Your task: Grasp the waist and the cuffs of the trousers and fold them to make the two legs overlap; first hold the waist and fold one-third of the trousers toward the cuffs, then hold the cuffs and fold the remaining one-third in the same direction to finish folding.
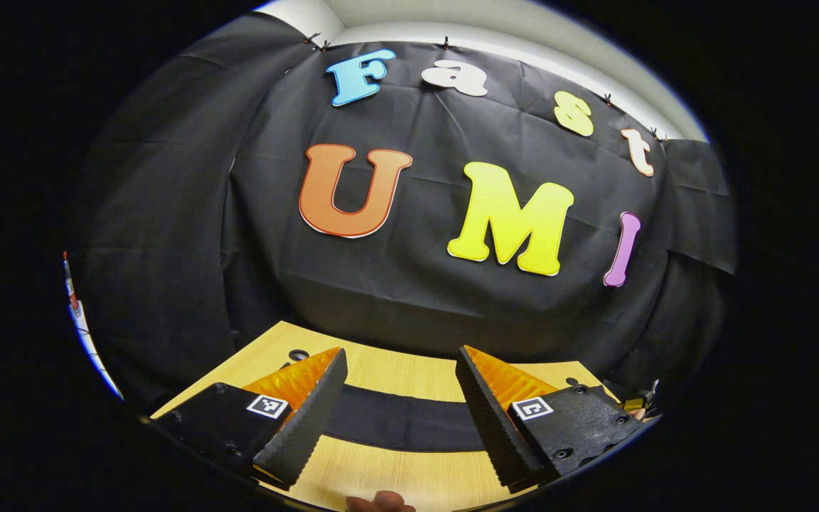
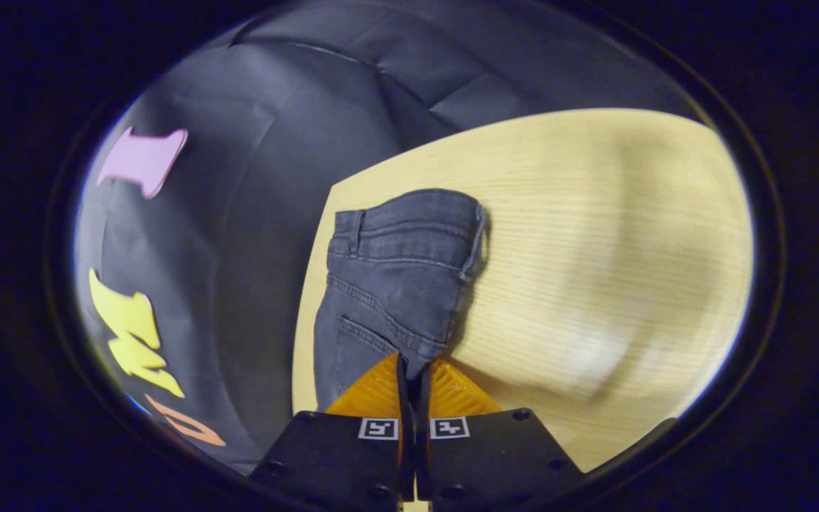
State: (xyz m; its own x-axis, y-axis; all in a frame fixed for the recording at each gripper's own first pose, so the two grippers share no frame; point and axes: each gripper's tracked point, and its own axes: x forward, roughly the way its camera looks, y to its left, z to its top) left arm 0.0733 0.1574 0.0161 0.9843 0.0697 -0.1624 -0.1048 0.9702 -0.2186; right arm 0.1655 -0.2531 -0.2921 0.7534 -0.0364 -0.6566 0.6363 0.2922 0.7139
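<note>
The surface (image 2: 594, 235) carried the trousers (image 2: 395, 277), which were laid near its edge by the booth wall, with the waist end far from the right gripper (image 2: 413, 380) and the long axis running straight away from it. The jaws of the right gripper were pressed together on the near part of the dark fabric. The left gripper (image 1: 399, 409) was held above the surface with its jaws wide apart, and a dark band of cloth (image 1: 402, 423) was seen lying crosswise between and beyond them, so this gripper was judged the free one for the next grasp.
</note>
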